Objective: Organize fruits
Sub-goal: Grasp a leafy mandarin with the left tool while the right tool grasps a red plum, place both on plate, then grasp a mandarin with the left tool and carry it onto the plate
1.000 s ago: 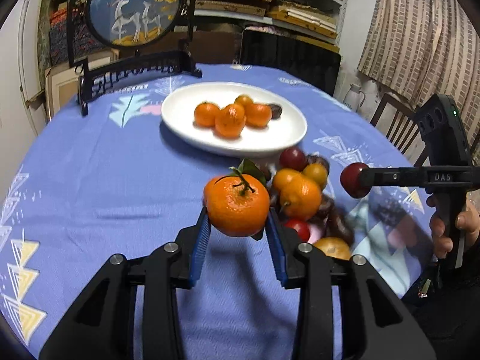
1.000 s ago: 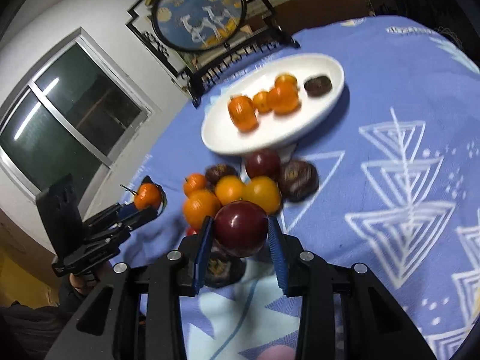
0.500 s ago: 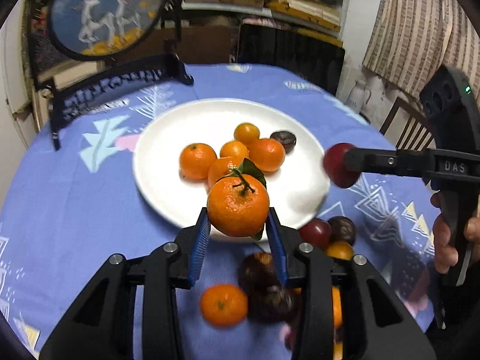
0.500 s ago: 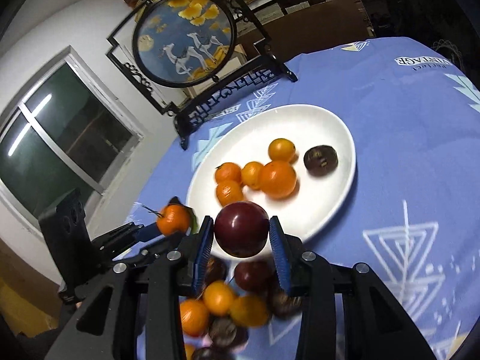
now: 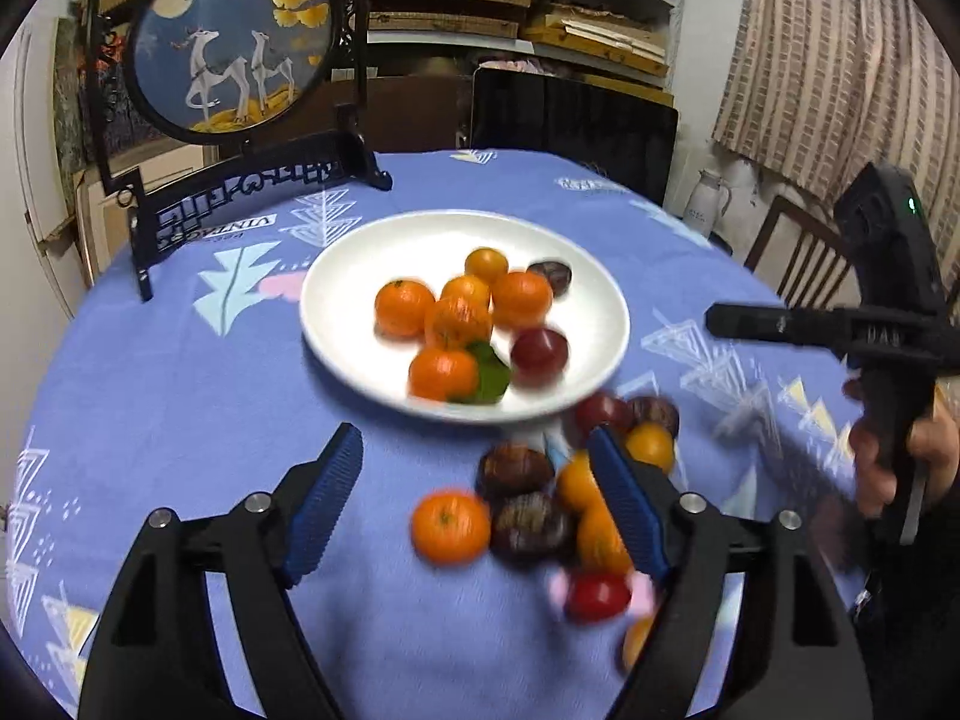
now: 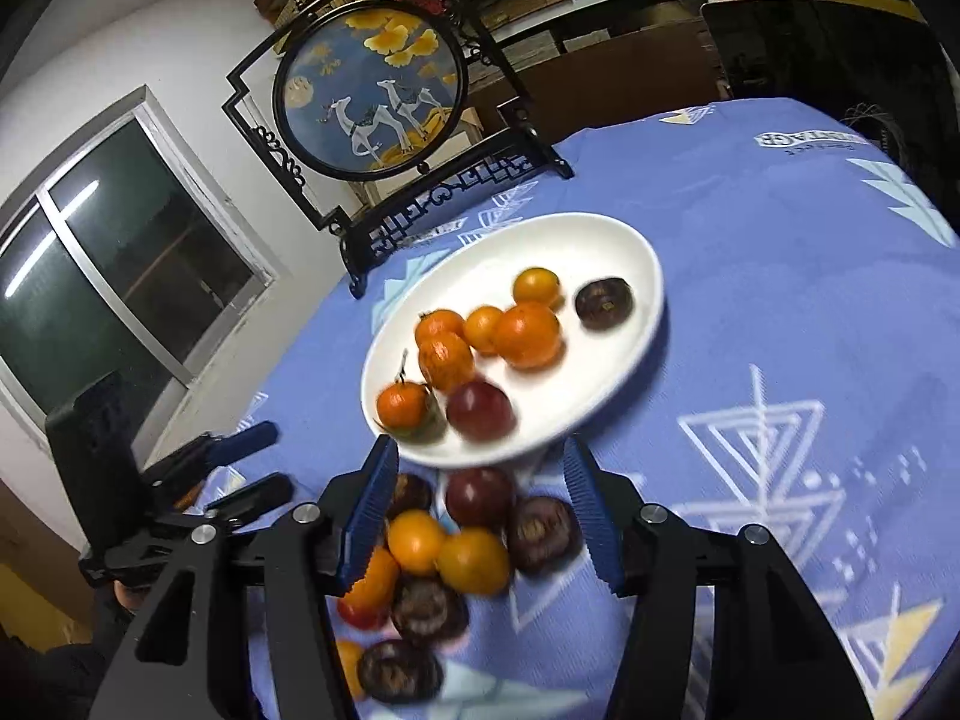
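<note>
Tangerine [image 5: 443, 373] with leaf and plum [image 5: 539, 350] on plate [image 5: 336, 276], side by side near its front rim, beyond both fingers' tips. Left fingers [image 5: 474, 501] spreading, nothing between them. Right fingers [image 6: 480, 507] spreading too, empty, above fruit pile [image 6: 444, 546] on desk [image 6: 780, 240].
</note>
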A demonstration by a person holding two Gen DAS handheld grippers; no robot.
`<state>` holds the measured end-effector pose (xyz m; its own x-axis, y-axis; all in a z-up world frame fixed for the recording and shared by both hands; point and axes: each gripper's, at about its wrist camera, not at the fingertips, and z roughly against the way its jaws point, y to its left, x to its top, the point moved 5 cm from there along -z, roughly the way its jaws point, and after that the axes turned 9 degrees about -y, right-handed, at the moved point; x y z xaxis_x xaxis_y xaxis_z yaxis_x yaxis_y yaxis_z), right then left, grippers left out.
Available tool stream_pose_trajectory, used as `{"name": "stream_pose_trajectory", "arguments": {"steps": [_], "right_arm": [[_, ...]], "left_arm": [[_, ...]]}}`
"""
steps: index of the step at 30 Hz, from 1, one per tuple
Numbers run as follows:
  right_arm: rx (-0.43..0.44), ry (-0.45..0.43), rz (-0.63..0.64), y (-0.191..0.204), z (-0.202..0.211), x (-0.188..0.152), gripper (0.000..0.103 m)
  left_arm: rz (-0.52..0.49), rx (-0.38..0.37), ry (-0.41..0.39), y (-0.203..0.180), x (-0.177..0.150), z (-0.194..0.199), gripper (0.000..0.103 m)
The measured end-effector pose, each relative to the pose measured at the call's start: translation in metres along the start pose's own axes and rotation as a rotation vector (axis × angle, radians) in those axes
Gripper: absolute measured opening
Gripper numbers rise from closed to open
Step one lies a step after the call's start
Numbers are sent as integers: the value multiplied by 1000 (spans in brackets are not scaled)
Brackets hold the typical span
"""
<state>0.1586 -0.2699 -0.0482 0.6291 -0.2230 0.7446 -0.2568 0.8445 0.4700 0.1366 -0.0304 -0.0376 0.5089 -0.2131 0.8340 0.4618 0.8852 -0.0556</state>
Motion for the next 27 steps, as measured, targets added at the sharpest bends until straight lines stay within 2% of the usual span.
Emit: {"name": "stream_pose_trajectory", "arguments": {"steps": [4, 6, 7, 8, 11, 13, 14, 19, 22, 24, 27], "right_arm": [[-16, 10, -8, -7, 10, -17, 58], [-24, 17, -26, -13, 14, -26, 58], [-25, 19, -32, -14, 15, -29, 58], [-27, 22, -37, -15, 15, -31, 58], [-32, 24, -35, -15, 18, -36, 58], [-36, 24, -30, -16, 20, -38, 58], [-38, 28, -29, -17, 19, -39, 58], [-55, 76, -26, -21, 6, -46, 58], [-74, 105, -11, -19, -4, -49, 58], [-57, 114, -5, -14, -7, -51, 58], [9, 135, 79, 14, -4, -58, 58]], "left_arm": [[-26, 36, 57, 5, -31, 3, 75], [-8, 56, 80, 13, -41, -2, 74], [10, 58, 93, 17, -45, -5, 69], [18, 58, 101, 19, -46, -9, 60], [27, 56, 154, 21, -51, -26, 45], [33, 29, 162, 19, -50, -34, 39], [33, 22, 162, 17, -48, -38, 36], [51, 10, 132, 18, -40, -47, 35], [74, 2, 85, 21, -36, -40, 33], [90, -2, 36, 24, -32, -31, 32], [119, -2, 2, 27, -29, -24, 30]]}}
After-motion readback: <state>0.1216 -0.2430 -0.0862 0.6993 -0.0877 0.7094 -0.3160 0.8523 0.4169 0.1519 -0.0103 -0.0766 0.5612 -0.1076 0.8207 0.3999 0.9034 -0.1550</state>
